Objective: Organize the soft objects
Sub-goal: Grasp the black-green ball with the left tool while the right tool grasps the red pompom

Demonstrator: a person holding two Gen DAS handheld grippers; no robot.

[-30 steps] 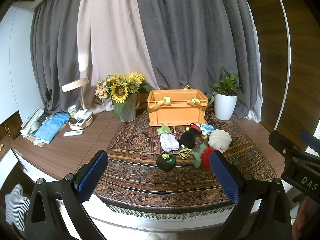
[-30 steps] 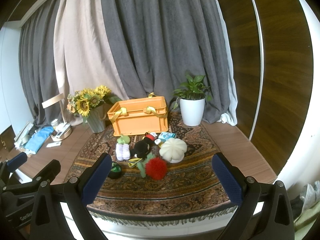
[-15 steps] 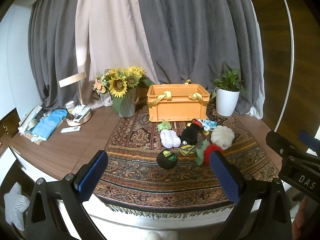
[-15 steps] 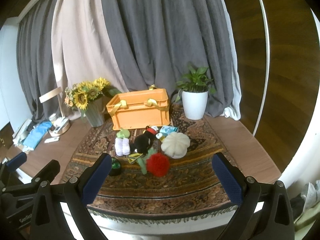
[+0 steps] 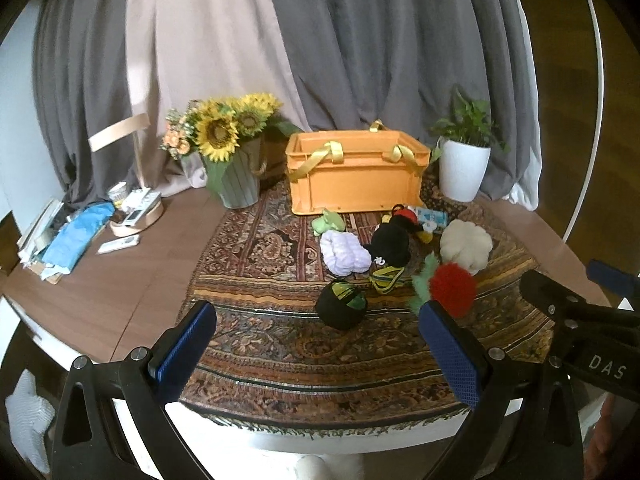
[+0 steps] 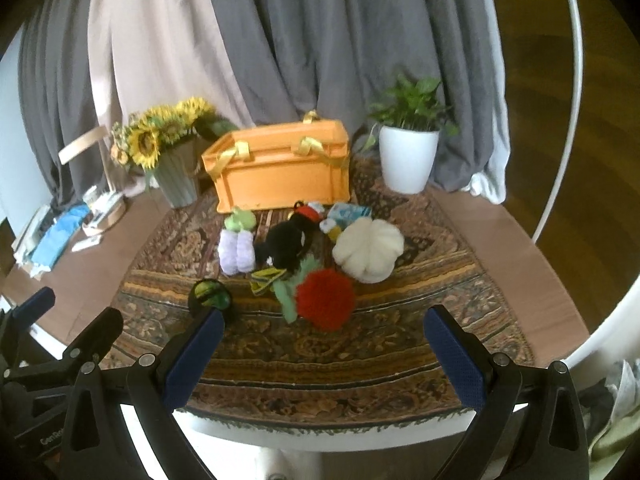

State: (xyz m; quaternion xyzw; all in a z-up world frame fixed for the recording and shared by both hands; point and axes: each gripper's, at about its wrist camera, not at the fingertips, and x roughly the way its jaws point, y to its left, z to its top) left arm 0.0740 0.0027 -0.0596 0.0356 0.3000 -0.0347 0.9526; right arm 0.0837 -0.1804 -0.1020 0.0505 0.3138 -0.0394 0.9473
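Several soft toys lie on a patterned rug [image 5: 280, 344] in front of an orange crate [image 5: 354, 178] with yellow handles. Nearest are a black and green ball [image 5: 340, 309] and a red pompom with green leaves [image 5: 452, 289]. Behind them lie a lilac knit piece [image 5: 345, 253], a black plush [image 5: 392, 242], a white pumpkin cushion [image 5: 466, 245] and a small green plush [image 5: 328, 222]. My left gripper [image 5: 316, 352] is open and empty above the rug's front edge. My right gripper [image 6: 326, 354] is open and empty too, near the red pompom [image 6: 325, 299] and the crate [image 6: 280, 172].
A sunflower vase [image 5: 234, 176] stands left of the crate and a white plant pot [image 5: 462, 170] right of it. A lamp tray with remotes [image 5: 136, 212] and a blue cloth [image 5: 78, 236] lie on the wooden table at far left. Curtains hang behind.
Both grippers have moved forward and lower toward the table, so the toys and the crate look larger. Both stay open. Nothing on the rug has moved.
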